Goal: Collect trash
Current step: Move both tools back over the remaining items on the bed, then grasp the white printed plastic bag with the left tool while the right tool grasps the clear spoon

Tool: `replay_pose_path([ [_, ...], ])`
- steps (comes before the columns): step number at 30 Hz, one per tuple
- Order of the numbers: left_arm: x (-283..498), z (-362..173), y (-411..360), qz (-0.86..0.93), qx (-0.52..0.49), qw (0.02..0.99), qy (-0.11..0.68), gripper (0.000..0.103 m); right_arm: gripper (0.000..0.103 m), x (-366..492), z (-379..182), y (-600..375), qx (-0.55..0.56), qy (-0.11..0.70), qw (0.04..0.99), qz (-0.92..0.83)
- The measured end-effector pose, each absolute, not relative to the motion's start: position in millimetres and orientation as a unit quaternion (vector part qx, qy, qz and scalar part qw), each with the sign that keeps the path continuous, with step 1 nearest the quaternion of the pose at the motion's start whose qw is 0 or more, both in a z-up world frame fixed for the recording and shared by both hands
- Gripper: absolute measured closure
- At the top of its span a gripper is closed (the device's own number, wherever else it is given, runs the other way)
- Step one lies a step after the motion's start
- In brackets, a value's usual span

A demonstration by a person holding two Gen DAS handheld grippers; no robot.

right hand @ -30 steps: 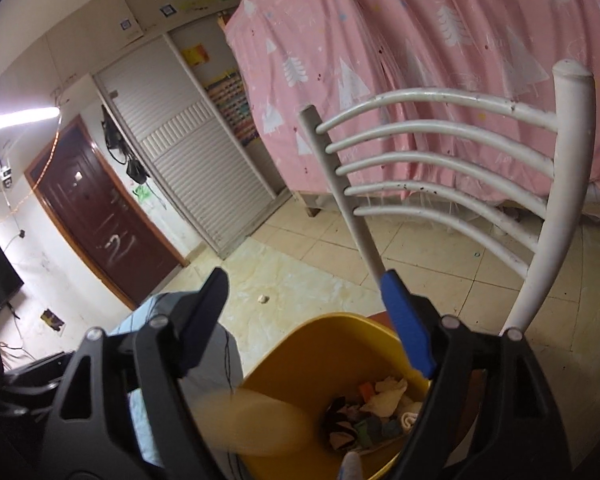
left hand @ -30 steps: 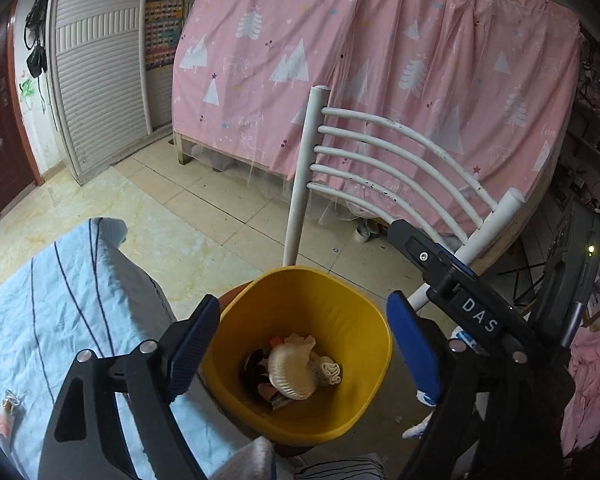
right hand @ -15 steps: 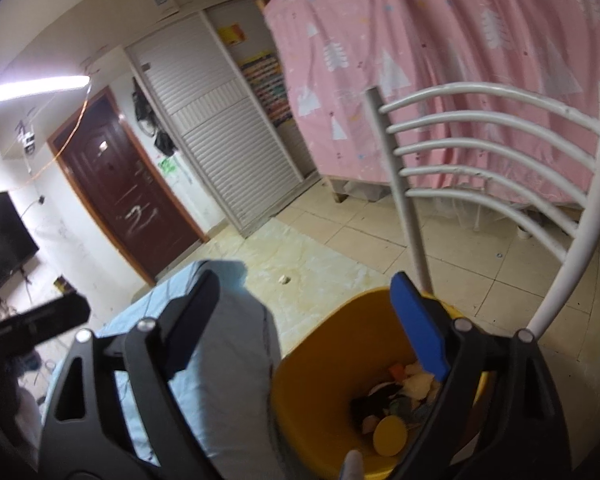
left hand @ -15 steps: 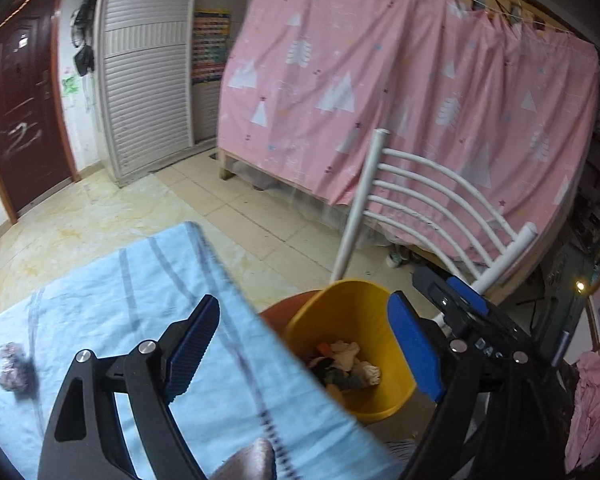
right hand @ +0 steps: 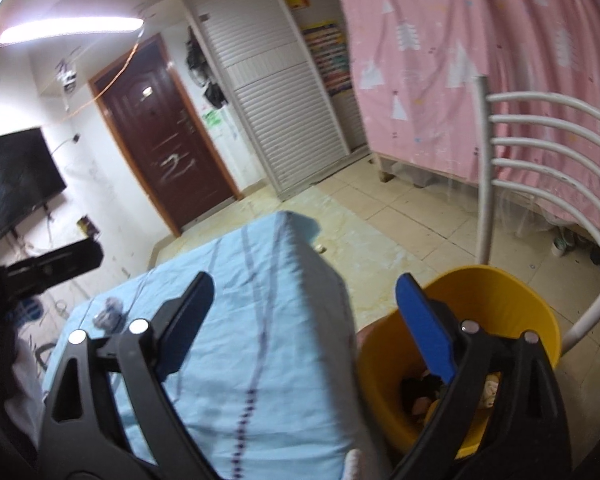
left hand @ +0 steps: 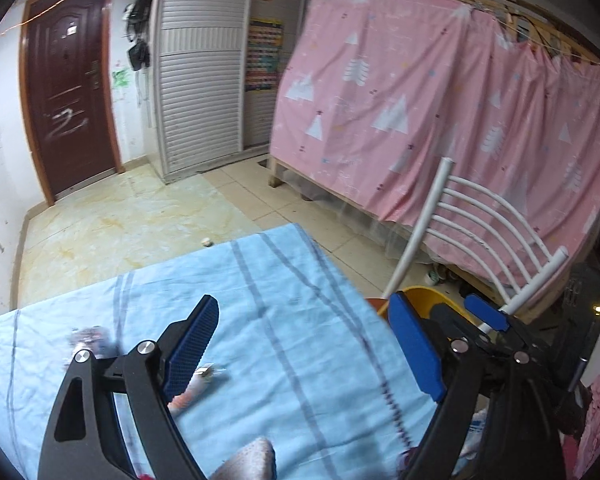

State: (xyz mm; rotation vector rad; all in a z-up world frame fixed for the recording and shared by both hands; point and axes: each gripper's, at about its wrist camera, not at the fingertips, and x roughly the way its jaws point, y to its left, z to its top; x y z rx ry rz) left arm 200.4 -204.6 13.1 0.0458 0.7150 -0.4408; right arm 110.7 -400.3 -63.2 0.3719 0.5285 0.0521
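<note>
My left gripper (left hand: 304, 344) is open and empty above the light blue striped cloth (left hand: 284, 280) on the table. A small wrapper (left hand: 198, 386) lies on the cloth just behind its left finger, and a crumpled clear wrapper (left hand: 90, 338) lies further left. The yellow bin (right hand: 500, 304) stands on the floor at the table's right end with mixed trash (right hand: 490, 390) inside; its rim shows in the left wrist view (left hand: 424, 294). My right gripper (right hand: 304, 316) is open and empty, over the table's edge beside the bin. A crumpled grey wad (right hand: 108, 314) lies on the cloth at far left.
A white slatted chair (right hand: 540, 152) stands behind the bin, in front of a pink curtain (left hand: 440, 120). My right gripper shows in the left wrist view (left hand: 484, 332), and my left gripper in the right wrist view (right hand: 48, 264). A dark door (left hand: 68, 92) and tiled floor (left hand: 140, 216) lie beyond.
Both grippers have swung left, away from above the bin and back over the blue cloth. The item dropped from the right gripper now lies in the bin. Both stay open.
</note>
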Motion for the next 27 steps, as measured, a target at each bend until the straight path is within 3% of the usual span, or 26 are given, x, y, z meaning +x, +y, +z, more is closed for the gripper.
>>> replay_pose_path([
  [13,230.3,5.6,-102.5,-0.137,0.015,0.922,0.362,0.023,0.006,139.6,-57.8,-279.2,0.051,0.323,0.935,0.136],
  [27,263.4,-43.3,-45.1,-0.105,-0.018,0.904,0.414,0.019,0.006,160.9,-66.5,-198.0,-0.026,0.391,0.890,0.233],
])
